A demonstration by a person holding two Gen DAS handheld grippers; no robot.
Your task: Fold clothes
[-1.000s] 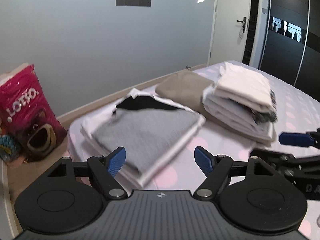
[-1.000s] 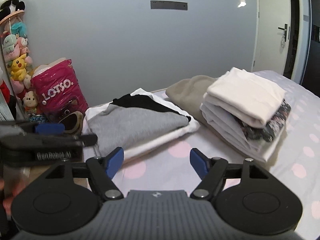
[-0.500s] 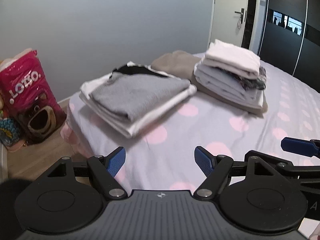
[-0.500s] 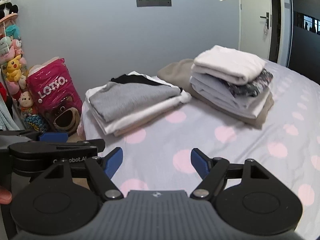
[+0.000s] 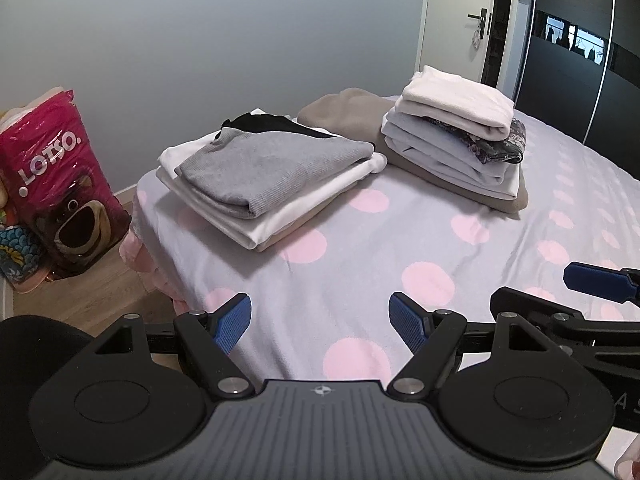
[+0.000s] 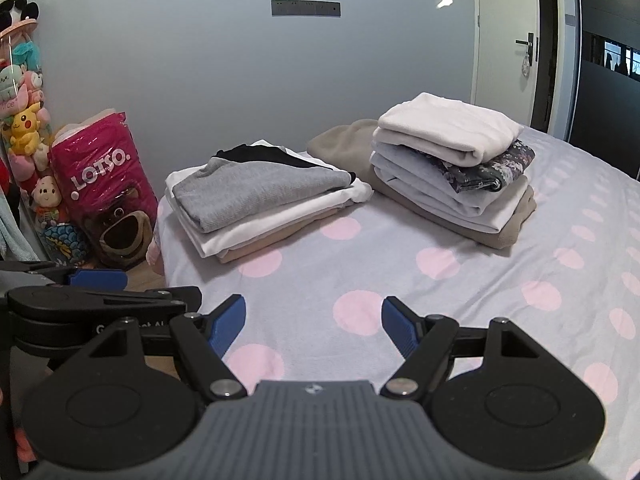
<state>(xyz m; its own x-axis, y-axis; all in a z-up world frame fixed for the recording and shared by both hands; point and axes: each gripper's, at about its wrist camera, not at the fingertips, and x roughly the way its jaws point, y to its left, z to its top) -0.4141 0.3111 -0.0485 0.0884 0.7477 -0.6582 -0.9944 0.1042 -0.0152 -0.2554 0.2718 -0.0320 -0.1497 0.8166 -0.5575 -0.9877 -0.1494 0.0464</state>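
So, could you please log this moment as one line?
left gripper: open, empty | right gripper: open, empty | two folded stacks on bed

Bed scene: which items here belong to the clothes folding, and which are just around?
Job:
left stack, grey sweater on top
right stack, white garment on top
left gripper, open
right gripper, open

Just around:
pink Lotso bag
plush toys
door

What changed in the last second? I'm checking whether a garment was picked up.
Both tongs, left and right, drew back from the folded stacks, leaving more bedspread in front. Nothing was taken or let go. Both stayed open and empty; the grey-topped stack and white-topped stack are unmoved.
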